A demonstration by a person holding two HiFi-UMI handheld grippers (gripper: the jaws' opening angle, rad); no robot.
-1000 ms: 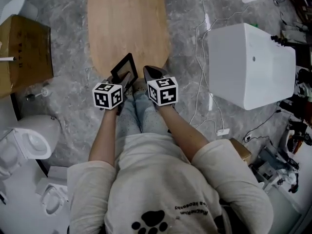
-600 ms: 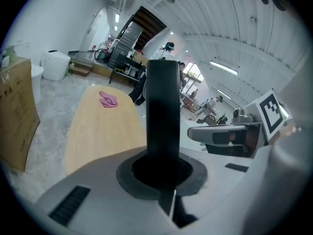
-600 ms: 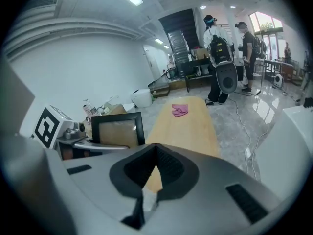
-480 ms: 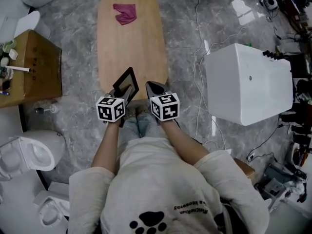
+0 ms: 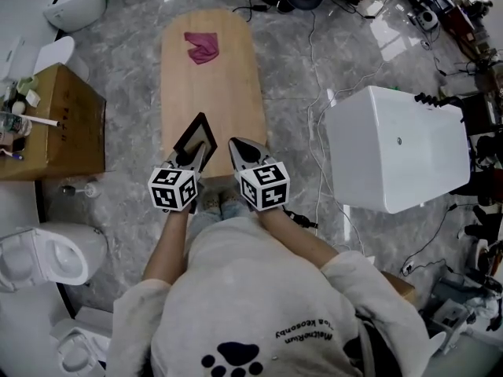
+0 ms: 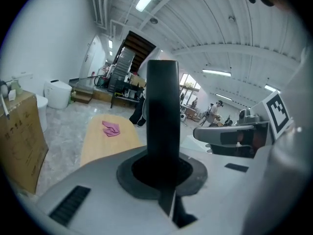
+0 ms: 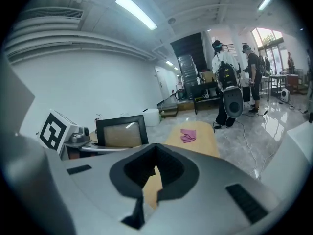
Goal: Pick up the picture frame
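A black picture frame [image 5: 197, 140] was gripped by the left gripper [image 5: 191, 160], whose jaws were clamped on its lower edge. The frame was seen edge-on in the left gripper view, rising upright from between the pads. In the head view it was pictured over the near end of a long wooden table [image 5: 212, 93], at whose far end a pink cloth [image 5: 202, 47] was laid. The right gripper [image 5: 240, 149] was held just beside the frame but apart from it, its jaws pressed together with nothing between them. In the right gripper view, the frame's pale face was turned towards that gripper.
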